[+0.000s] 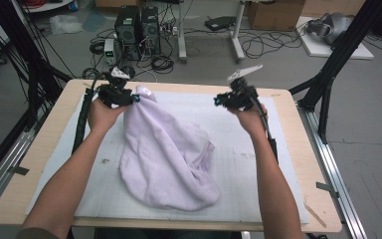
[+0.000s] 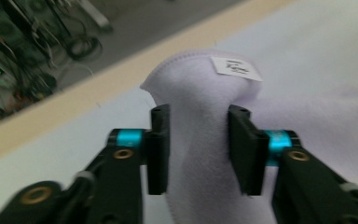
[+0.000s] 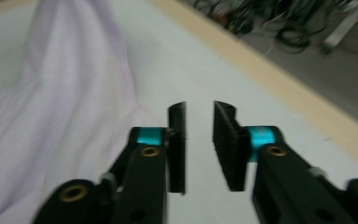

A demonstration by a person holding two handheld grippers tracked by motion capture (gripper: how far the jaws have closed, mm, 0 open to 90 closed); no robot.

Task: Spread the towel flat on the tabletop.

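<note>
So there's one towel (image 1: pixel 166 154), pale lilac and fluffy, sitting in the middle of the white mat (image 1: pixel 258 189) on the table (image 1: pixel 30 169). Most of it is slumped in a rumpled heap toward the near edge, but one corner is pulled up and back toward the far left, so the cloth hangs in a slope from that corner down to the pile. That corner is the one with the little white tag (image 2: pixel 237 68) on it, which you can see poking out past the jaws in the left gripper view.

The left gripper (image 2: pixel 199 149) is clamped on that corner, cloth bunched between the two pads, and held raised. My guess is the lift is there to let the towel hang and shake itself out so a second corner is easier to find.

The right gripper (image 3: pixel 200 149) has nothing in it. Its jaws stand a narrow gap apart with just bare mat showing between them, and it hovers over the far right of the mat, well clear of the towel. Looks to me like it's waiting to go in for another corner or edge.

Count: one towel, one tag, two grippers, one mat. Beyond the table it's just floor with cables (image 1: pixel 258 45) and a couple of computer towers (image 1: pixel 137 27).
</note>
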